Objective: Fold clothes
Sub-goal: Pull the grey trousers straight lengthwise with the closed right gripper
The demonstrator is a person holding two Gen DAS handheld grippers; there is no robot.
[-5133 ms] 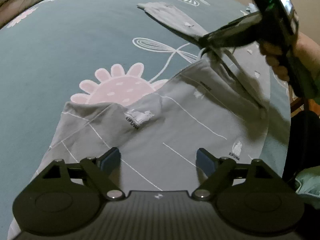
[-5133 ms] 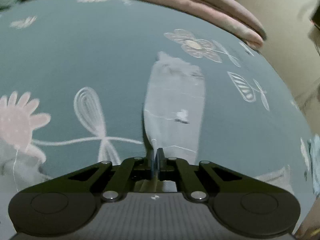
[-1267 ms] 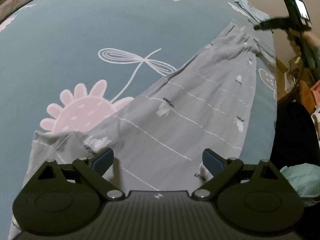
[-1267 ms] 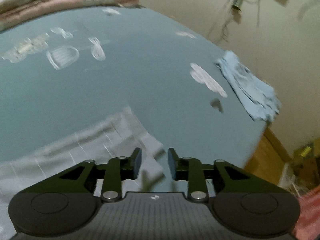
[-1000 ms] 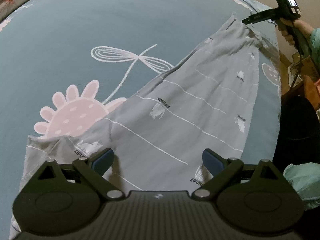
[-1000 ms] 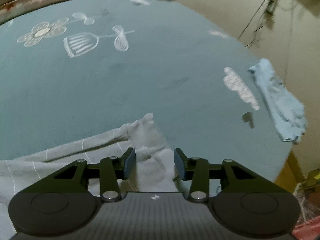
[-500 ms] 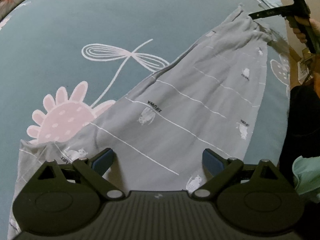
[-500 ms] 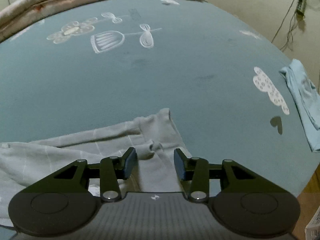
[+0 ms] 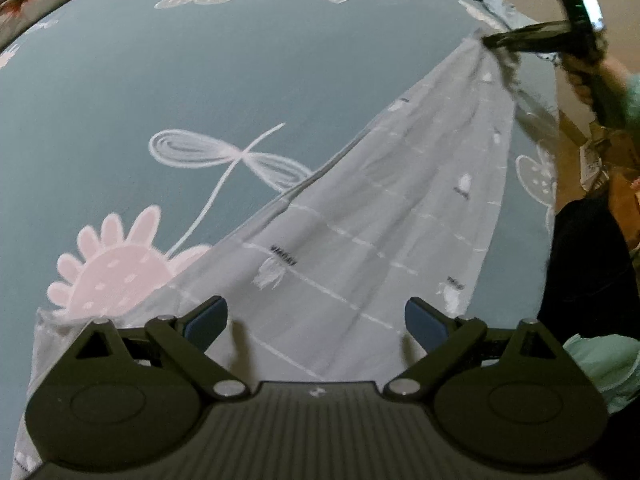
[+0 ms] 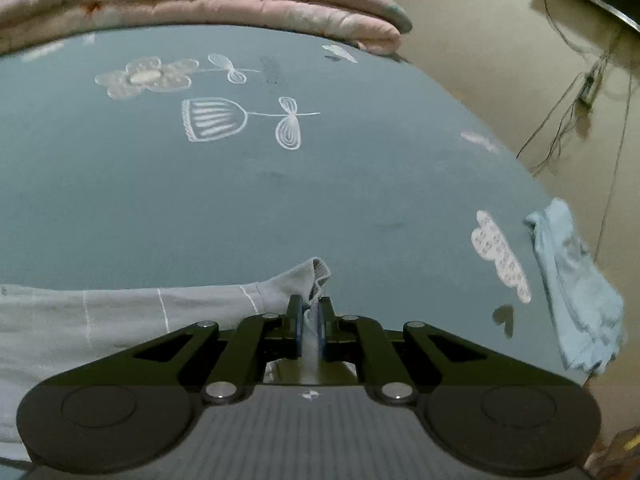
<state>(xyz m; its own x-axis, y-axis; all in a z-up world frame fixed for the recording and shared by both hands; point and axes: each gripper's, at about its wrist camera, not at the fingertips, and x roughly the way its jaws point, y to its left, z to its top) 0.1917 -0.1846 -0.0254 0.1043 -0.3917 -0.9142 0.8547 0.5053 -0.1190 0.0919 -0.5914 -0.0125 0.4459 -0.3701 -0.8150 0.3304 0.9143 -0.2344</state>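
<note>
Right wrist view: right gripper (image 10: 309, 320), parted half a second earlier, is now closing on the cuff of the grey trousers (image 10: 120, 320), which lie spread along the near edge of the bedsheet (image 10: 280, 200). Left gripper (image 9: 316, 316) hangs spread over them. Light-blue garment (image 10: 576, 292) lies far right.

Bed (image 10: 280, 200) covered by a teal sheet printed with white and pink flowers. Rolled pink quilt (image 10: 200, 4) lies along its far edge. Beige wall (image 10: 500, 60) beyond the bed, with dark cables (image 10: 568, 112) hanging down it. Light is dim and warm. Wooden furniture (image 9: 624, 184) stands beside the bed.
</note>
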